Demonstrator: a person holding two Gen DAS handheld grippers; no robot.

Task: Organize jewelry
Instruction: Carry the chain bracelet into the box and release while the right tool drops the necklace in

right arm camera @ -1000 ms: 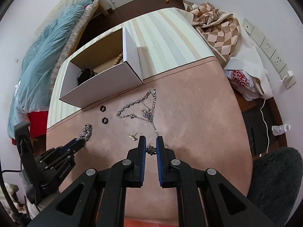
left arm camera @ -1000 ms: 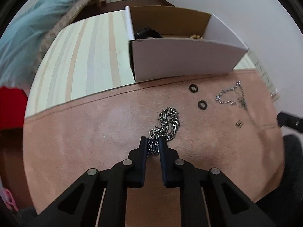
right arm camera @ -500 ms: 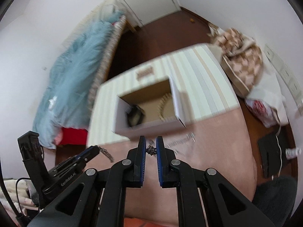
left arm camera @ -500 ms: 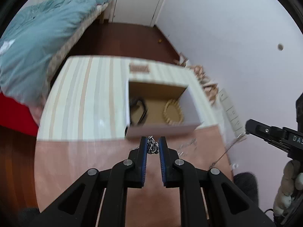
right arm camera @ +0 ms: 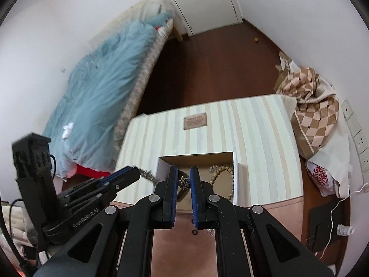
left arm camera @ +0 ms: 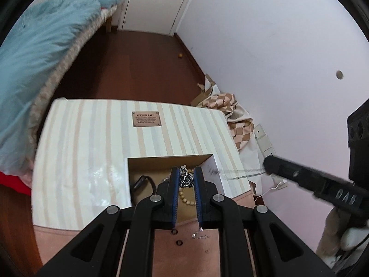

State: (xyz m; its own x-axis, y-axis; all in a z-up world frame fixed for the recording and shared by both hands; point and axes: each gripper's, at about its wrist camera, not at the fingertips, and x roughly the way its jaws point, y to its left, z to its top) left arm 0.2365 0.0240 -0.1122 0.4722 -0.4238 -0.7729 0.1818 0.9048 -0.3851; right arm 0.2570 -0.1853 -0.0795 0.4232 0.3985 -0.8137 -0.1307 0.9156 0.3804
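Observation:
My left gripper [left arm camera: 186,178] is shut on a chunky silver chain bracelet [left arm camera: 185,177] and holds it high above the open white cardboard box [left arm camera: 213,168]. My right gripper [right arm camera: 183,180] is shut on a thin silver necklace [right arm camera: 183,181], also held above the box [right arm camera: 235,180]. The necklace trails blurred from the right gripper in the left wrist view [left arm camera: 239,172]. The box holds a wooden bead bracelet [right arm camera: 224,177] and a black item [left arm camera: 141,182]. Two small black rings [left arm camera: 179,242] and a small silver piece [left arm camera: 200,236] lie on the pink mat [left arm camera: 184,260].
The box stands on a striped cloth [left arm camera: 92,143] with a brown label [left arm camera: 146,118]. A blue blanket on a bed [right arm camera: 103,87] lies to the left. Checkered fabric [right arm camera: 316,106] and wall sockets [right arm camera: 356,136] are to the right. Dark wood floor lies beyond.
Both grippers have lifted their jewelry off the pink mat and risen high above the box. The views now look down into the box from above.

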